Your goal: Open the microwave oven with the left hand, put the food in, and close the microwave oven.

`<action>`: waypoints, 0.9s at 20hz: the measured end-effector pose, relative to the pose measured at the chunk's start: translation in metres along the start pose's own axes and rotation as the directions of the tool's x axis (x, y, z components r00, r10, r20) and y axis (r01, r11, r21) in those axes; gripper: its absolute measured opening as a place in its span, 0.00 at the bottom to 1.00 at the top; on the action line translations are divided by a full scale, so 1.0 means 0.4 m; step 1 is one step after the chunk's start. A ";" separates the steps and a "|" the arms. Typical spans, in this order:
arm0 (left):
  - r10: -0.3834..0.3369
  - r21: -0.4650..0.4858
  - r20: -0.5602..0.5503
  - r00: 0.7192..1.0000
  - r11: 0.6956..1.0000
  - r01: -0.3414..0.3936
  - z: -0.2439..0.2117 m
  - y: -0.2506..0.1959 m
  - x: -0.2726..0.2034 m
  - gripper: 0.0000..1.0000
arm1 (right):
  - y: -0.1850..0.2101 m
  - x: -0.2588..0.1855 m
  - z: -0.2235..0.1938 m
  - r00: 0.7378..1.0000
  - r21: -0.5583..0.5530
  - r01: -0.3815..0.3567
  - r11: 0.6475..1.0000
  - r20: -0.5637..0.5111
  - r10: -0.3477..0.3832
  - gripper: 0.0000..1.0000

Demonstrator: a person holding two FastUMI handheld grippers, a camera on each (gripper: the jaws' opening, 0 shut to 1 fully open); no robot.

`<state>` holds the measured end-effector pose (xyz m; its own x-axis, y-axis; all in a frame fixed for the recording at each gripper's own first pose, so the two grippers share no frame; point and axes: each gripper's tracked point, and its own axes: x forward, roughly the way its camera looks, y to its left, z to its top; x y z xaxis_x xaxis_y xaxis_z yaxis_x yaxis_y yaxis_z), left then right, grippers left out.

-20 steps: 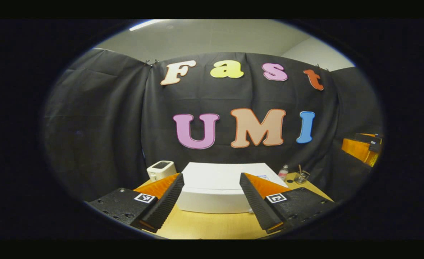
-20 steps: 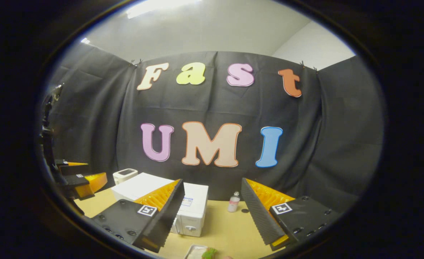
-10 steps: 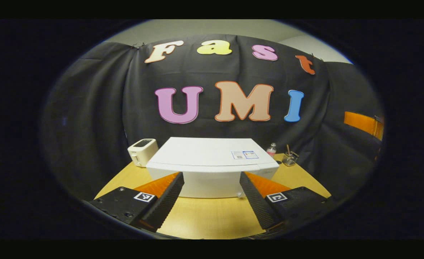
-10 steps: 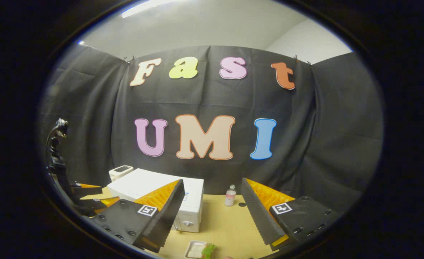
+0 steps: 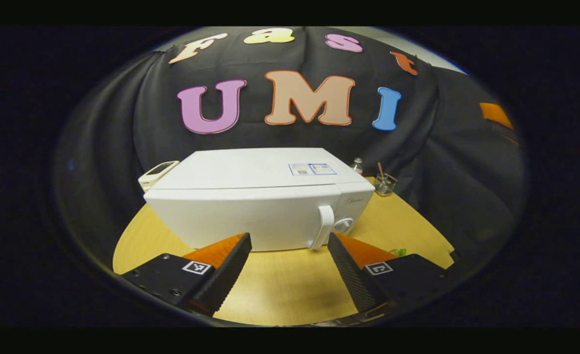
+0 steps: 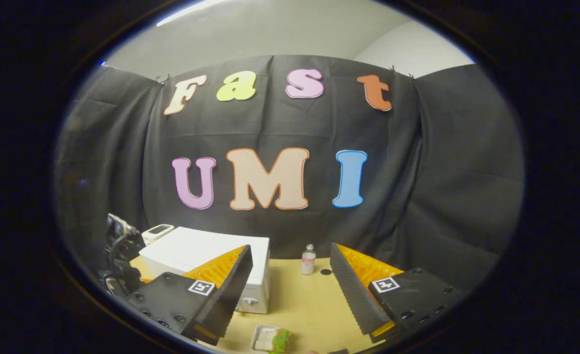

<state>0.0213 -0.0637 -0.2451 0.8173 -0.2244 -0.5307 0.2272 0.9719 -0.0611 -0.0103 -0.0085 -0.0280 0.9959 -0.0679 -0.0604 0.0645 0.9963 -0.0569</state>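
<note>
Microwave oven (image 5: 250, 196): white, standing on the wooden desk (image 5: 280, 285) against the black cloth wall, door closed. Door handle (image 5: 323, 227) is vertical, at the right of the door, with a round knob (image 5: 343, 224) just beside it. Left gripper (image 5: 290, 268) is in front of the oven, fingers spread apart, holding nothing, clear of the handle. Food (image 6: 272, 340): a small tray with a green leaf, on the desk in front of the oven's right end, low in the right gripper view. Right gripper (image 6: 291, 290) is above it, fingers apart, empty. A small bottle (image 6: 308, 259) stands near the wall. A white toaster (image 5: 158, 170) sits behind the oven's left corner; a glass with sticks (image 5: 384, 183) behind its right.
</note>
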 end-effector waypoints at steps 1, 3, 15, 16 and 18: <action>-0.006 0.006 -0.012 1.000 1.000 0.006 -0.011 -0.008 0.023 0.98 | -0.007 0.002 -0.004 1.000 -0.001 0.005 1.000 -0.003 -0.005 0.94; -0.022 0.036 -0.032 0.999 0.999 0.023 -0.040 -0.025 0.062 0.98 | -0.025 0.006 -0.013 1.000 -0.010 0.021 1.000 -0.009 -0.021 0.94; -0.055 0.038 -0.140 0.989 0.997 0.061 -0.136 -0.105 0.254 0.94 | -0.124 0.001 -0.047 0.995 -0.056 0.096 0.994 -0.034 -0.098 0.99; -0.053 0.035 -0.141 0.989 0.998 0.058 -0.135 -0.106 0.269 0.92 | -0.135 -0.001 -0.049 0.994 -0.059 0.101 0.993 -0.036 -0.103 0.99; -0.042 0.039 -0.147 0.988 0.998 0.048 -0.136 -0.104 0.290 0.84 | -0.152 -0.003 -0.058 0.993 -0.064 0.111 0.992 -0.044 -0.114 0.99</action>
<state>0.0780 -0.1263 -0.3499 0.7205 -0.2522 -0.6460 0.2866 0.9565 -0.0537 -0.0169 -0.0701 -0.0475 0.9783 -0.1833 -0.0969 0.1706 0.9772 -0.1265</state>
